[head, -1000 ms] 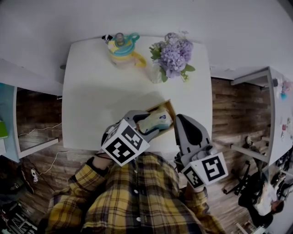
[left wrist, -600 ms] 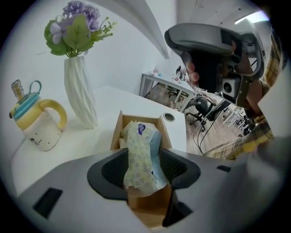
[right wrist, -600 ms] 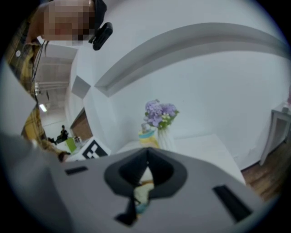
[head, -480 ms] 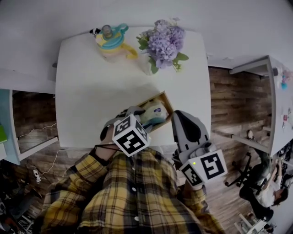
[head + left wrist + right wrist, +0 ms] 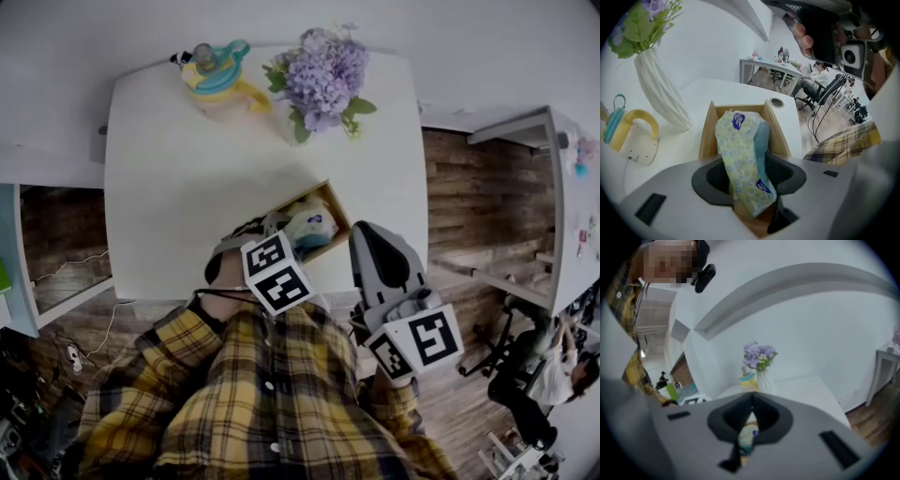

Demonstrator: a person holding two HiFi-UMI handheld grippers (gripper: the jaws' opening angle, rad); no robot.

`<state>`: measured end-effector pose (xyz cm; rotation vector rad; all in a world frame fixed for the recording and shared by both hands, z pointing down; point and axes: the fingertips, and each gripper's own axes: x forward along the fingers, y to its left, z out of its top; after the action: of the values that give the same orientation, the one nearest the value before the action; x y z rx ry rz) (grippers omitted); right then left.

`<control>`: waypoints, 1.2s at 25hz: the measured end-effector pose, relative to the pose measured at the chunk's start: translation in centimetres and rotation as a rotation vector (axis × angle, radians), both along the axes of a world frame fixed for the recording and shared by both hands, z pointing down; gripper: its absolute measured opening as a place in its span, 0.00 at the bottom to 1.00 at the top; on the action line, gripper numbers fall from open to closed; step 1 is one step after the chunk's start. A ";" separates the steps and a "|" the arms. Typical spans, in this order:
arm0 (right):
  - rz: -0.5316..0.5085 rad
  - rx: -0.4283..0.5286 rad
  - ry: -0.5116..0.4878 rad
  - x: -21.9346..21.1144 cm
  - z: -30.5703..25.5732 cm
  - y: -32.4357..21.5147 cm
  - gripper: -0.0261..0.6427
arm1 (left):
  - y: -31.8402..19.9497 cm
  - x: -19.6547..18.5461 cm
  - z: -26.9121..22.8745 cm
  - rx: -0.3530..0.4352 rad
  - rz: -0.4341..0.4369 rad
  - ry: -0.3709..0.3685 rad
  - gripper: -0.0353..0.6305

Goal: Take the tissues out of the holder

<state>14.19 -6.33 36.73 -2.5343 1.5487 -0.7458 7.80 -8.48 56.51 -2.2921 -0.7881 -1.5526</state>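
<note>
A wooden tissue holder point(image 5: 341, 221) sits near the front edge of the white table point(image 5: 178, 187). A pale yellow-green tissue pack point(image 5: 740, 154) with blue print stands tilted in the holder point(image 5: 707, 136), with a teal pack point(image 5: 762, 140) behind it. My left gripper point(image 5: 749, 171) reaches into the holder and is shut on the yellow-green pack point(image 5: 309, 225). In the head view the left gripper point(image 5: 283, 228) is over the holder's near end. My right gripper point(image 5: 366, 236) hangs just right of the holder, off the table's edge, its jaws shut point(image 5: 751, 402) and empty.
A yellow jug with a teal lid point(image 5: 214, 80) and a white vase of purple flowers point(image 5: 319, 80) stand at the table's far side. Wood floor lies to the right, with desks and a seated person point(image 5: 820, 75) beyond. My plaid sleeves fill the near foreground.
My left gripper has tipped more upright over the holder, and the yellow-green pack now stands higher between its jaws. The right gripper has hardly moved.
</note>
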 end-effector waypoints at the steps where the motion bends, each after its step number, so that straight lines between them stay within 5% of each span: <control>1: 0.000 0.001 -0.001 0.0 0.0 0.0 0.06 | 0.1 0.0 0.1 0.008 0.006 0.003 0.37; 7: -0.001 -0.002 -0.003 0.1 0.1 0.0 0.06 | 0.2 0.2 0.2 0.035 0.038 0.014 0.36; 15: -0.013 -0.004 0.000 0.2 -0.1 -0.3 0.06 | 1.1 0.0 0.0 -0.004 0.050 0.015 0.14; 30: -0.036 -0.013 0.009 0.2 -0.4 -0.6 0.06 | 1.1 -0.2 -0.9 -0.065 0.009 0.009 0.12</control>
<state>14.38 -6.89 36.34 -2.5288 1.6016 -0.7513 7.63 -7.41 55.66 -2.3353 -0.8577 -1.5336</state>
